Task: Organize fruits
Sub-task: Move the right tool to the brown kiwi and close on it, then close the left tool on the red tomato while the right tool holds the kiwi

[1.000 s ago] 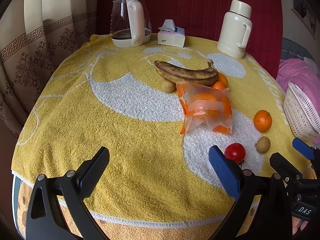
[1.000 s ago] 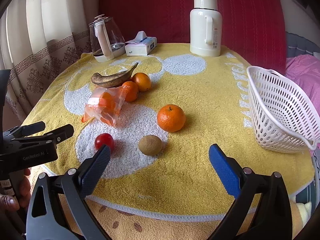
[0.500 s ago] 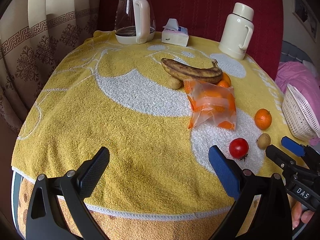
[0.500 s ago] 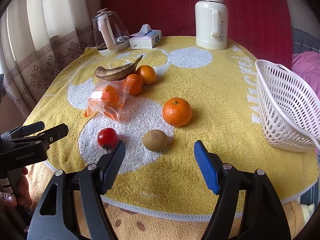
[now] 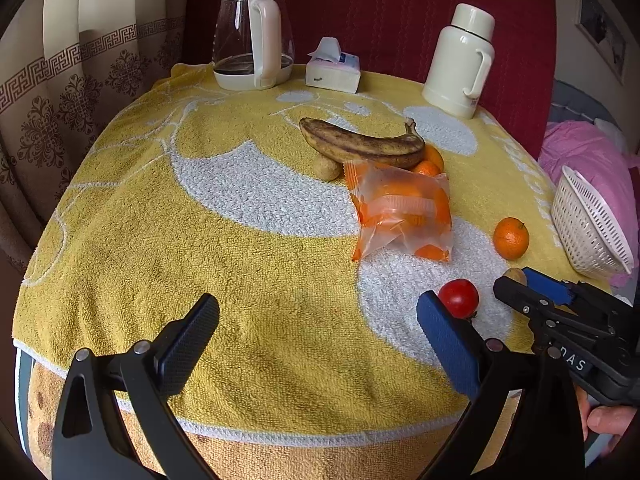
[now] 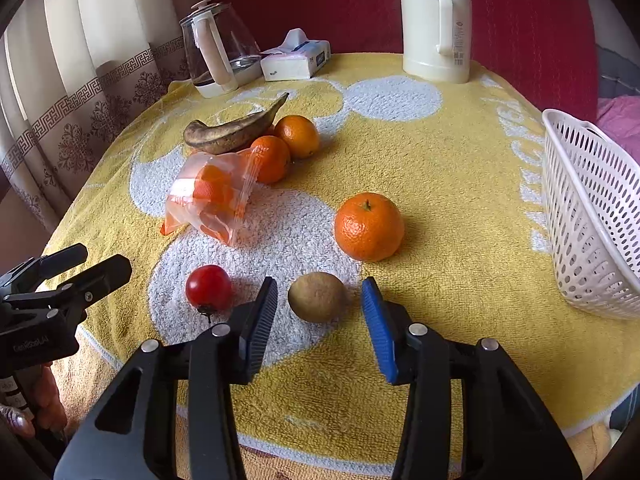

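Observation:
A brown kiwi (image 6: 318,297) lies on the yellow towel (image 6: 440,184) between the fingers of my right gripper (image 6: 320,312). Its jaws are closing, with a thin gap still visible on each side of the kiwi. A red tomato (image 6: 209,289) sits just left of it, and a loose orange (image 6: 369,226) lies beyond. Farther back are a spotted banana (image 6: 236,130), two oranges (image 6: 298,136) and a clear bag of oranges (image 6: 208,200). My left gripper (image 5: 316,308) hangs open and empty over the towel's near edge, left of the tomato (image 5: 459,298).
A white slotted basket (image 6: 592,216) stands at the table's right edge. At the back are a glass kettle (image 5: 252,40), a tissue box (image 5: 332,70) and a cream thermos (image 5: 460,64). Another small brown fruit (image 5: 326,168) lies under the banana. A curtain hangs to the left.
The right gripper has moved forward and down over the kiwi, and its jaws have narrowed from wide open to just around it. The left gripper has stayed put.

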Available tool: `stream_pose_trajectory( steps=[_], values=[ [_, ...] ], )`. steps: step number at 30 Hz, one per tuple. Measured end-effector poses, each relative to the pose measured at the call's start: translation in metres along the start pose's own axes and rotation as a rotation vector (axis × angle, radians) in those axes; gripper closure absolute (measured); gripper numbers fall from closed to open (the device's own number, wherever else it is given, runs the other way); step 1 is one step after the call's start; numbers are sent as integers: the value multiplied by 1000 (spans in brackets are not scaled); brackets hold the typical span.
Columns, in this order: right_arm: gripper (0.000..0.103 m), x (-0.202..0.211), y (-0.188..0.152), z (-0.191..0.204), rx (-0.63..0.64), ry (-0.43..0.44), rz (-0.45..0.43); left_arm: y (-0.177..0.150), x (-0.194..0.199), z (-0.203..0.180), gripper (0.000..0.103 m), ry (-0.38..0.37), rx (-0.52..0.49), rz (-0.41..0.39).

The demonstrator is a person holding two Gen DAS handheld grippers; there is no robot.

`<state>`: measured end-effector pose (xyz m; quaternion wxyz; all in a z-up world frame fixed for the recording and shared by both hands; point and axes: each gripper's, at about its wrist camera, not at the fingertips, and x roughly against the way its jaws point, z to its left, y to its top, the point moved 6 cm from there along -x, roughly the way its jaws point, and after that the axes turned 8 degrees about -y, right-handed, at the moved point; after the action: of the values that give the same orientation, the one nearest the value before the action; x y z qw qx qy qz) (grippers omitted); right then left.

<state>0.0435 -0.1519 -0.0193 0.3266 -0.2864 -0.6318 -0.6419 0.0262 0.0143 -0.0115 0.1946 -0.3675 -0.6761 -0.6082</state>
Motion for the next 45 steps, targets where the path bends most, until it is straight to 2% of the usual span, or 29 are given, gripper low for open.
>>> stream_pose_trajectory(
  steps=[3,11,23,37,43,45],
  values=[
    [72,0,-1,0,3,3,3,1,-2,-3,5,-5,-6,1],
    [73,15,-1,-4,3,10,-36,3,-9,-22,5,-25,-39,14],
    [73,31,-3,-34,-37,-21,-79,4,-29,-60,6,-61,-97,51],
    [73,39,-1,-47,-50,-31,-109,-3,-46,-76,27,-88,-96,104],
    [72,43,0,-51,-58,-32,-122,-7,-48,-78,45,-80,-109,112],
    [72,45,1,-53,-63,-34,-129,-8,-46,-77,55,-86,-100,107]
  ],
)
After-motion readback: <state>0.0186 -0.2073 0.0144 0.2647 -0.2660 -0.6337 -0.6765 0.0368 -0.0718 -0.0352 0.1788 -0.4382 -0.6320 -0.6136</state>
